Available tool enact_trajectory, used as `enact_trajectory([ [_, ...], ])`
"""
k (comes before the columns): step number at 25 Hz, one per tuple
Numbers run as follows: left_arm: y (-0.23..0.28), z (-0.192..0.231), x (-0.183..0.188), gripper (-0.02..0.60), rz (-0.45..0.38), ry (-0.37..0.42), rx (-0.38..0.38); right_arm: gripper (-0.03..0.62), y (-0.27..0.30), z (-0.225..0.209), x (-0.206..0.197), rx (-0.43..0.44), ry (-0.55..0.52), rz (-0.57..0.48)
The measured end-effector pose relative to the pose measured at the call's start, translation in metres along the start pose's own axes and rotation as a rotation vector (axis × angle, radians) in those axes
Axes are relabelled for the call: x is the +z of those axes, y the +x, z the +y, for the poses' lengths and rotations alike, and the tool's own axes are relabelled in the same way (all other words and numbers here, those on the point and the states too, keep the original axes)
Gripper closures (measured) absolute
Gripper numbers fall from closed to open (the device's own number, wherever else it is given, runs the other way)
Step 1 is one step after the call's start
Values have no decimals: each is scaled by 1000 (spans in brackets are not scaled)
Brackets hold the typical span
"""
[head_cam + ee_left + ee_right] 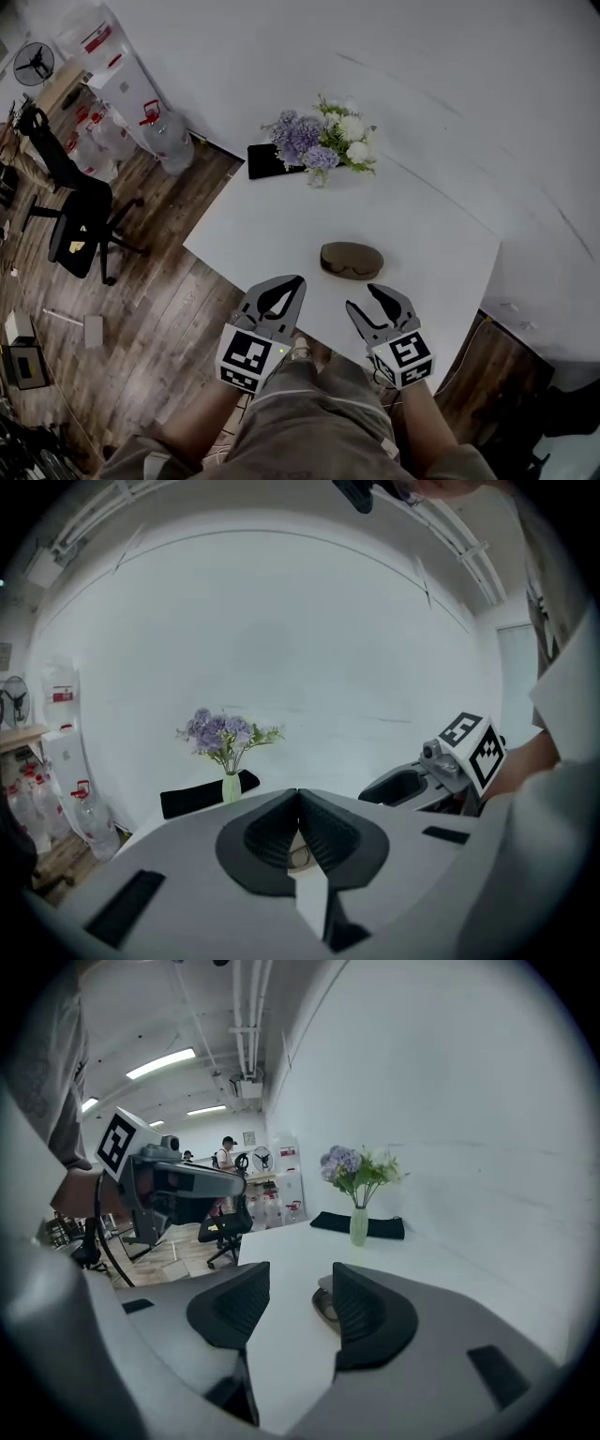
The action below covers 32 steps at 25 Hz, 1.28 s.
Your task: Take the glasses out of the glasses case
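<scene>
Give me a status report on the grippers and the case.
Left gripper shut, empty; right gripper open, empty. Case on table just ahead of both, untouched. Nothing between; vase beyond it.

Glasses case (352,260) before vase (319,176), on table (253,234)

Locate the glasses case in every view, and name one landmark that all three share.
Head view: glasses case lies mid-picture on the white table, towards its near edge.
Left gripper view: only a sliver shows through the gap below the shut left tongs.
Right gripper view: low centre, partly behind one jaw of the open right tongs.
Shared landmark: the flower vase, beyond the case.
</scene>
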<state>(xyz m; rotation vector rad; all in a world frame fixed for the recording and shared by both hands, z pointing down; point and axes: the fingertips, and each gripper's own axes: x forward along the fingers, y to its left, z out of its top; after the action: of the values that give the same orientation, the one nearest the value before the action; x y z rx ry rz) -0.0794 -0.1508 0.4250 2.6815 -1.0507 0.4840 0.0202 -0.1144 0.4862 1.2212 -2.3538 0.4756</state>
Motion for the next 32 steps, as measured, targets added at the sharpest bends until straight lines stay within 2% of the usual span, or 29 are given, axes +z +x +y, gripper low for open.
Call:
enact_trajectory([
  [6, 42, 3, -40, 565, 93, -13, 0, 379, 39, -20, -33, 58, 38, 64],
  [13, 93, 4, -97, 565, 207, -26, -5, 379, 70, -29, -79, 161, -2, 186],
  [16, 110, 7, -119, 565, 251, -33, -8, 379, 80, -35, -89, 183, 35, 190],
  [25, 149, 6, -175, 565, 349, -90, -48, 379, 100, -45, -95, 224, 39, 173],
  [32, 154, 4, -181, 565, 341, -100, -55, 379, 101, -57, -71, 230, -27, 141],
])
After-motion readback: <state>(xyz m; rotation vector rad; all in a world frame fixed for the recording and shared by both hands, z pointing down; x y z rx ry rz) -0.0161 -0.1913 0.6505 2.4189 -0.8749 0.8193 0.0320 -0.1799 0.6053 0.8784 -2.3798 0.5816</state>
